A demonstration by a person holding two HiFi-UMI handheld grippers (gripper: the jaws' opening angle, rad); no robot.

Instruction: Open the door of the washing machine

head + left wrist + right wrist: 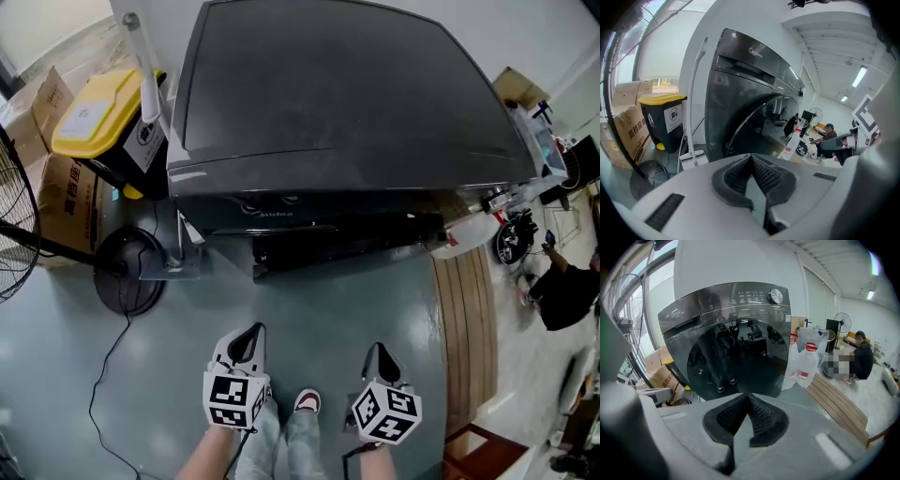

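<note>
While the left tongs point(247, 342) and right tongs point(381, 358) hang closed and empty in front of the washing machine point(337, 103), its round door point(740, 357) sits shut on the machine's front. Closed tips could skid off that glossy panel without catching its edge.

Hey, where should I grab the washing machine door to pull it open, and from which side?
Probably its rim. The round door is closed and bulges out of the machine, and no handle shows, so the edge looks like the only catch. Come straight from the front with the jaws across the rim. I cannot tell which side is hinged.
</note>
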